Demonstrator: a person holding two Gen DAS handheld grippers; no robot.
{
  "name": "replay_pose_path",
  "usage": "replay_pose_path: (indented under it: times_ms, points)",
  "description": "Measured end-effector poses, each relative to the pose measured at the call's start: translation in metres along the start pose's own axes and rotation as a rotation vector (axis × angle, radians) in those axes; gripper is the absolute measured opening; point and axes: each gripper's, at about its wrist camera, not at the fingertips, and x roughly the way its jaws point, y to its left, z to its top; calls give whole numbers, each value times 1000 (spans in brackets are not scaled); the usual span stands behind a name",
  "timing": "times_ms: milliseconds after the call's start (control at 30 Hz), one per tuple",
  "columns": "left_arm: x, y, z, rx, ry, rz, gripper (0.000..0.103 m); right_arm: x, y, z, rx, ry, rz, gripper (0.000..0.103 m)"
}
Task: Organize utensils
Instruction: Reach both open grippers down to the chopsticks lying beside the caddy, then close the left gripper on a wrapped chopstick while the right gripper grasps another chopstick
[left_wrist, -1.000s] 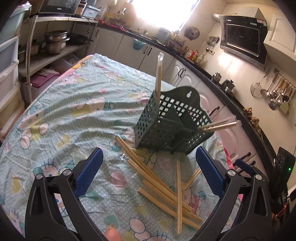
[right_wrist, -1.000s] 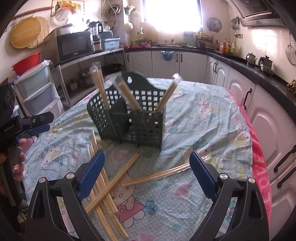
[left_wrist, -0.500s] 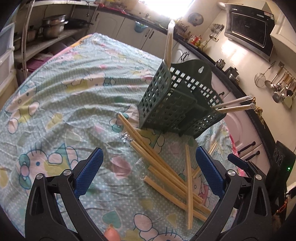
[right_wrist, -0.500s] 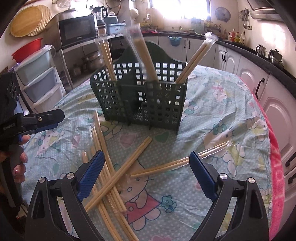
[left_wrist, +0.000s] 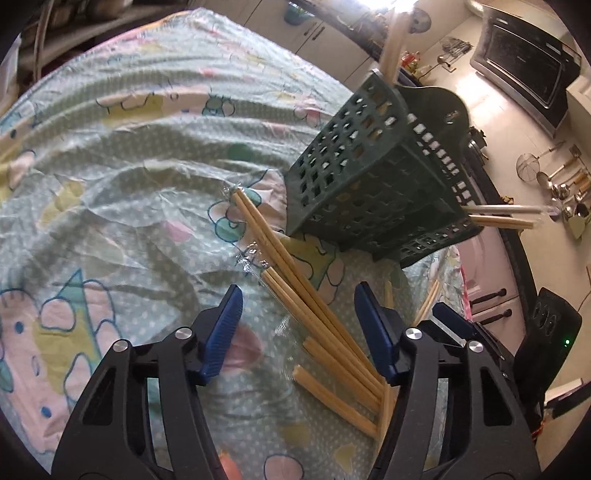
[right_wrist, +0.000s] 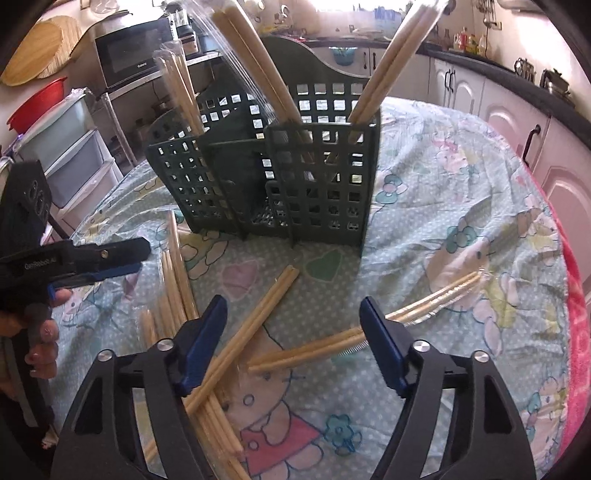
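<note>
left wrist: left gripper (left_wrist: 297, 325) released, straddling wrapped chopsticks (left_wrist: 295, 280); green basket (left_wrist: 369, 184) ahead. right gripper (right_wrist: 291, 332) released.

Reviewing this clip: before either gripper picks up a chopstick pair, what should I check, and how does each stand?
1. Left gripper open, fingers either side of the chopstick bundle: ok.
2. Right gripper open, holding nothing: ok.
3. Green basket upright on the tablecloth: ok.
4. Loose pairs overlap, one may drag another: not ok.
5. Room left in the basket's compartments: cannot tell.
</note>
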Motion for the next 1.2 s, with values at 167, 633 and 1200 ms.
replay_pose_path:
  times_ms: [167, 633, 1200]
  points:
    - [9, 11, 8, -36, 9, 2, 45, 19, 4, 9, 30, 37, 25, 60]
    - [12, 32, 16, -91, -12, 27, 12, 46, -11, 12, 148, 96, 5, 18]
    - [-14, 43, 19, -115, -61, -7, 1, 4, 1, 20, 109, 12, 77, 7]
